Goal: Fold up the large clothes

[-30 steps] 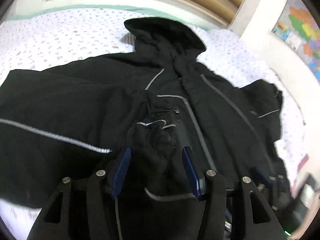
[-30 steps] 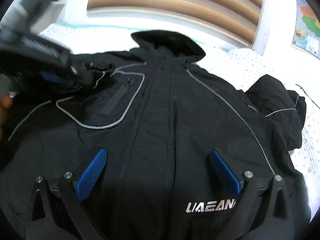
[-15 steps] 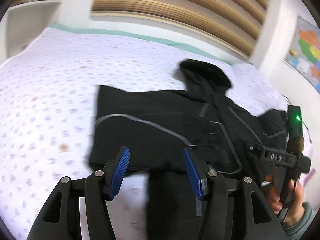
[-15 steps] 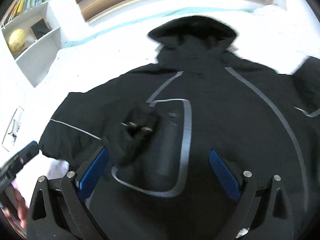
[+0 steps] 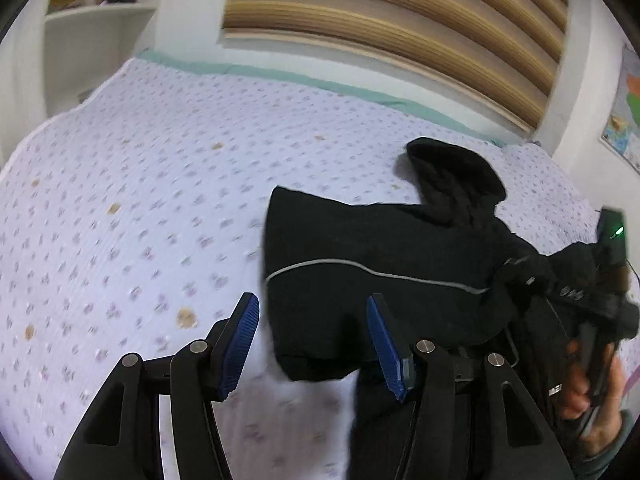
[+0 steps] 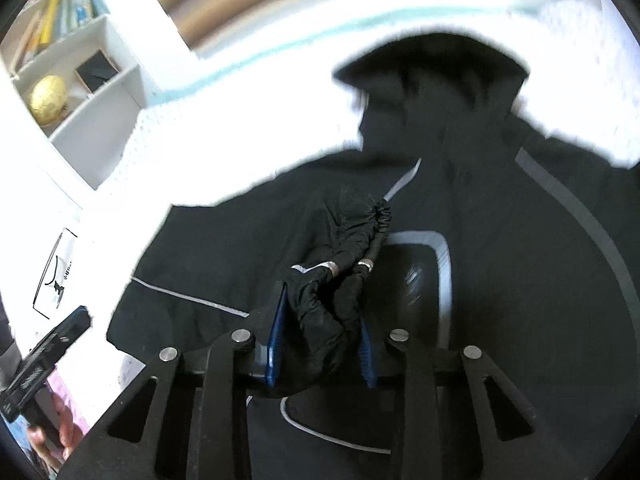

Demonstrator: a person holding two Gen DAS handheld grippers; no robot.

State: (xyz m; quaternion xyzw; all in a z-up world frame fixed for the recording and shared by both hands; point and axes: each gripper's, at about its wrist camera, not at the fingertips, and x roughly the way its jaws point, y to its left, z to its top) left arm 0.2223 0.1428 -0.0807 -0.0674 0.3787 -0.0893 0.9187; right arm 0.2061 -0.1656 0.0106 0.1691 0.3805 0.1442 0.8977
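Sleeve-folding step: right tongs (image 6: 324, 344), just closed, clamp the jacket (image 5: 360, 280) cuff (image 6: 344, 280); left tongs (image 5: 314, 344) apart, empty (next: lay cuff across chest).

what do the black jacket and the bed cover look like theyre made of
Black jacket: looks like a matte woven synthetic, thin and crinkly where the right hand-held gripper pinches its cuff; grey piping looks reflective. Bed cover: seemingly soft textured cotton, pale with small printed flowers; exact fibre unclear.

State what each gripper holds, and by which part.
Right gripper, jaws just closing: jacket by its gathered sleeve cuff. Left gripper: nothing, open.
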